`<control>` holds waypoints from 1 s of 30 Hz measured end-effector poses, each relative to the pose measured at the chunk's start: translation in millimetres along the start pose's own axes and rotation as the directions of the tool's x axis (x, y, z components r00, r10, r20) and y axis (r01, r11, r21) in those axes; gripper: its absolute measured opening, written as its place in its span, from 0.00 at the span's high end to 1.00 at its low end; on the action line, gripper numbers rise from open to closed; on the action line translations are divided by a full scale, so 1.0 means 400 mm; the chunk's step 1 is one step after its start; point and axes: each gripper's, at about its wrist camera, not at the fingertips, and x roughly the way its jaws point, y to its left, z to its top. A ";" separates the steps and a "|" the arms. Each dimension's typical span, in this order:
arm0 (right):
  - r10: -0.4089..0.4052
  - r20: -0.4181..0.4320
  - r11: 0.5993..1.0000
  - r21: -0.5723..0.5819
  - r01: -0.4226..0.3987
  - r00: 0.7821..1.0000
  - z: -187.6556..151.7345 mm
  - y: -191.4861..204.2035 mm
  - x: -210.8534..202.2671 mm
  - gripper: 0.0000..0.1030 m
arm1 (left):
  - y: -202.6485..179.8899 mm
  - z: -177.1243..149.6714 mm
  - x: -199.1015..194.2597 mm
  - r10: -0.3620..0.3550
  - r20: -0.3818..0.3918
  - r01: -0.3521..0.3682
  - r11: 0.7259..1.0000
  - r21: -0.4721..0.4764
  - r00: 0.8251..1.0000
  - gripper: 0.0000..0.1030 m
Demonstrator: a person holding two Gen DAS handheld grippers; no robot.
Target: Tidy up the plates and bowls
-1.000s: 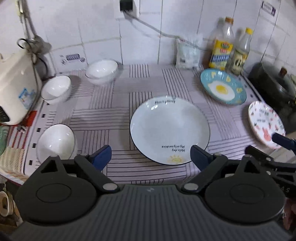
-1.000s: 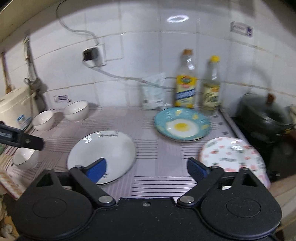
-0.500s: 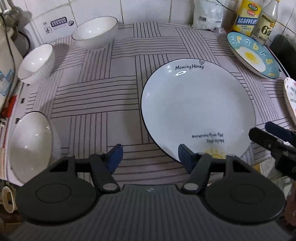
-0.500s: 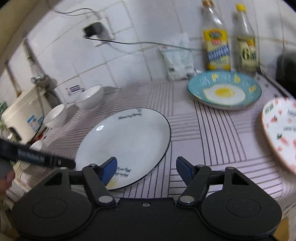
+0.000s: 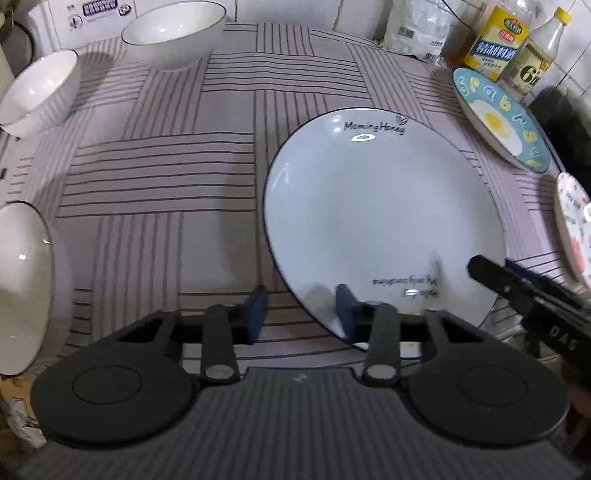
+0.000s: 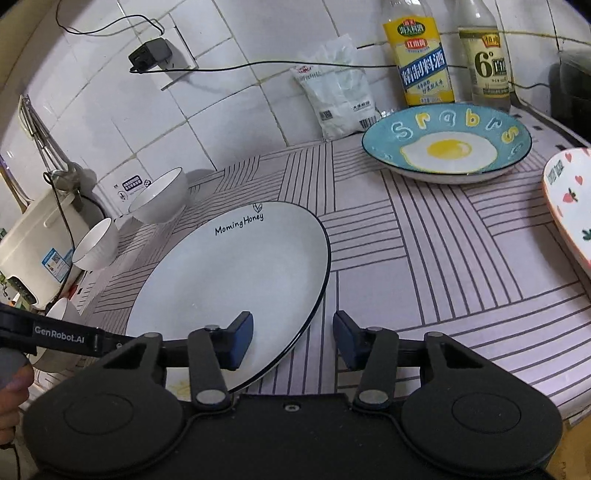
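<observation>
A large white plate [image 5: 380,218] lettered "Morning Honey" lies on the striped cloth; it also shows in the right wrist view [image 6: 236,280]. My left gripper [image 5: 301,314] is open, straddling the plate's near-left rim, its right finger over the plate. My right gripper [image 6: 293,341] is open, straddling the plate's near-right rim, its left finger over the plate. Three white bowls stand at left: near [image 5: 22,288], middle [image 5: 38,92], far [image 5: 173,35]. A blue fried-egg plate [image 6: 447,147] and a pink patterned plate [image 6: 570,206] lie at right.
Two bottles [image 6: 419,55] and a white packet [image 6: 340,88] stand against the tiled wall. A rice cooker [image 6: 37,240] is at far left. A dark pot [image 5: 565,122] is at right. The counter's front edge runs just below both grippers.
Both grippers have moved down and forward to the white plate's near rim. Both pairs of fingers have narrowed but stay open.
</observation>
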 end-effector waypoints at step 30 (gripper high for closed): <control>0.064 0.023 0.998 0.005 -0.065 0.998 0.009 -0.029 0.028 0.76 | -0.037 0.022 -0.013 -0.022 0.079 0.014 0.995 0.098 0.997 0.72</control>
